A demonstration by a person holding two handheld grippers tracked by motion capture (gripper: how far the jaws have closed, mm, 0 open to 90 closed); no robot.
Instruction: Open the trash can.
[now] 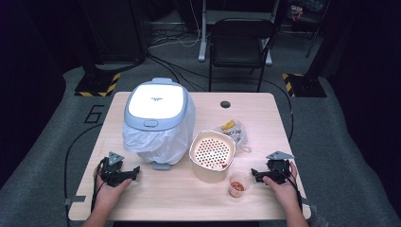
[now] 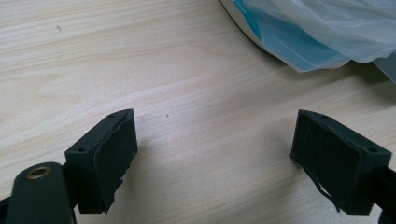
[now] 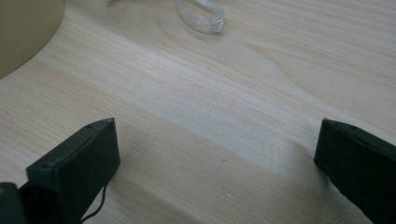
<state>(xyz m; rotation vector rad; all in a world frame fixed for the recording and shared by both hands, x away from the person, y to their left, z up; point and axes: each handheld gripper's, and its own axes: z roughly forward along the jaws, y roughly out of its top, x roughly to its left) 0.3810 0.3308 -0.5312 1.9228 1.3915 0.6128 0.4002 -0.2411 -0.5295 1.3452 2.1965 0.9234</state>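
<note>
Table [image 1: 265, 113] layout, big to small: lidded bin [image 1: 158, 120] with a white liner bag [image 1: 165, 142] sits left of centre, lid shut, its foot pedal [image 1: 161, 165] facing the person. Beige strainer pot [image 1: 213, 156] stands upright just right of the bin, perforated insert on top with red scraps at its near-right edge. A crumpled clear bag [image 1: 234, 132] lies behind the pot. A small cup [image 1: 238, 185] of red scraps stands at the pot's near-right side, upright, mouth up.

Left gripper [image 1: 124, 175] rests on the table near the left edge, jaws spread wide, nothing between them; left gripper view shows bare wood ahead and the bin's base at upper right. Right gripper [image 1: 259, 176] rests near the right edge, just right of the cup, jaws also spread and empty; right gripper view shows the pot's wall at upper left and a twisted bit of the clear bag farther off.

Judgement: this looks like the start of the approach, waste into the bin. The cup is nearest the right gripper, so take it first. Its long axis is vertical, so come in level from the right, jaws either side of the wall, and close gently: thin plastic likely flexes. Keep it upright until over the bin. Left gripper likely has to open the lid first; pedal points at it.
</note>
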